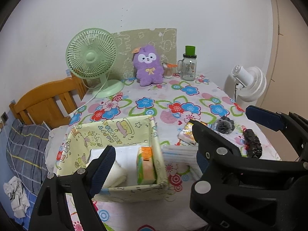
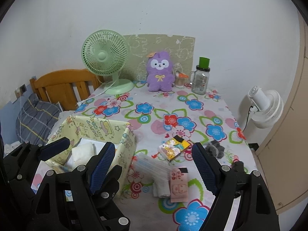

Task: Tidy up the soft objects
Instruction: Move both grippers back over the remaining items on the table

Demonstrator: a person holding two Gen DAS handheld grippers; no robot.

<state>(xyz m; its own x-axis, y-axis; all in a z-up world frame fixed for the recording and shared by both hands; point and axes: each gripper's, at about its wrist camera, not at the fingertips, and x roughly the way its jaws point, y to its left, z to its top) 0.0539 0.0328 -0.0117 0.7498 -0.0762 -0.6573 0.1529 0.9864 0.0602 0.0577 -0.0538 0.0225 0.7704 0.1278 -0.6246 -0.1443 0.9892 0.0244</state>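
Observation:
A yellow cartoon-print fabric box (image 1: 119, 132) (image 2: 127, 140) stands on the floral table and holds an orange-green tissue pack (image 1: 146, 165) and a white folded cloth (image 1: 117, 173). My left gripper (image 1: 152, 136) hovers open and empty over the box. My right gripper (image 2: 153, 146) is open and empty above loose items right of the box. These are a cartoon tissue pack (image 2: 174, 146), a clear pack (image 2: 152, 165), a pink pack (image 2: 179, 186), a white cloth (image 2: 160, 188) and a grey fuzzy item (image 2: 214, 148). A purple plush (image 2: 159, 73) sits upright at the back.
A green desk fan (image 1: 91, 57) and a glass jar with a green lid (image 1: 188, 67) stand at the table's back. A dark crumpled item (image 1: 252, 144) lies near the right edge. A white fan (image 2: 265, 105) is beyond it, a wooden bed headboard (image 1: 48, 100) to the left.

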